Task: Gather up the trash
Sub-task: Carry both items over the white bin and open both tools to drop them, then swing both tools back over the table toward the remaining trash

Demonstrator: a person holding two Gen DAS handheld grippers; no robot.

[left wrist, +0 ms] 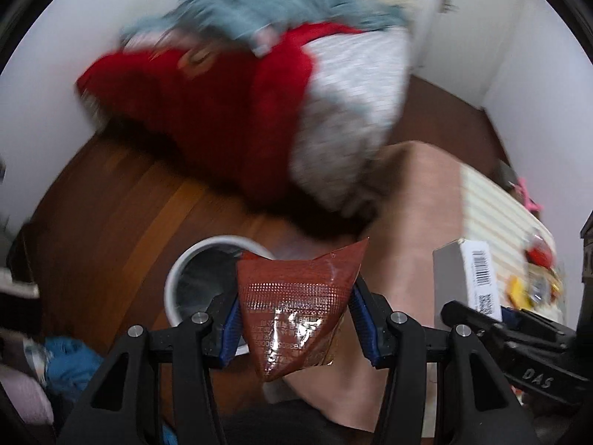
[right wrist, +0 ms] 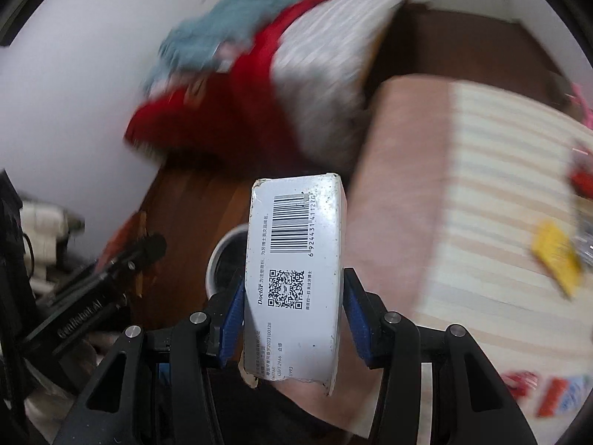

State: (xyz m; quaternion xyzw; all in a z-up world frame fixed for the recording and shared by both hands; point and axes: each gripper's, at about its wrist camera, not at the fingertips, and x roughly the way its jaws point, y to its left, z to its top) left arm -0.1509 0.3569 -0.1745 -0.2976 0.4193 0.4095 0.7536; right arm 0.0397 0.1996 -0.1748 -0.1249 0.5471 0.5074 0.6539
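My left gripper [left wrist: 294, 319] is shut on a crumpled red-brown foil wrapper [left wrist: 296, 296], which hangs above the floor. Just behind it stands a white round bin with a dark liner [left wrist: 200, 278]. My right gripper [right wrist: 292, 304] is shut on a white carton with a barcode and a QR code [right wrist: 296, 259], held upright. The same bin [right wrist: 222, 263] shows behind the carton's left edge. In the left wrist view the carton [left wrist: 467, 278] and the right gripper's black arm appear at the right. The left gripper's arm crosses the left of the right wrist view.
A bed with a pink side and striped sheet [right wrist: 481, 193] fills the right, with several bright wrappers [right wrist: 556, 259] lying on it. A heap of red, blue and white bedding [left wrist: 259, 92] sits by the white wall. Wooden floor [left wrist: 111, 222] surrounds the bin. Clothes [left wrist: 70, 363] lie at lower left.
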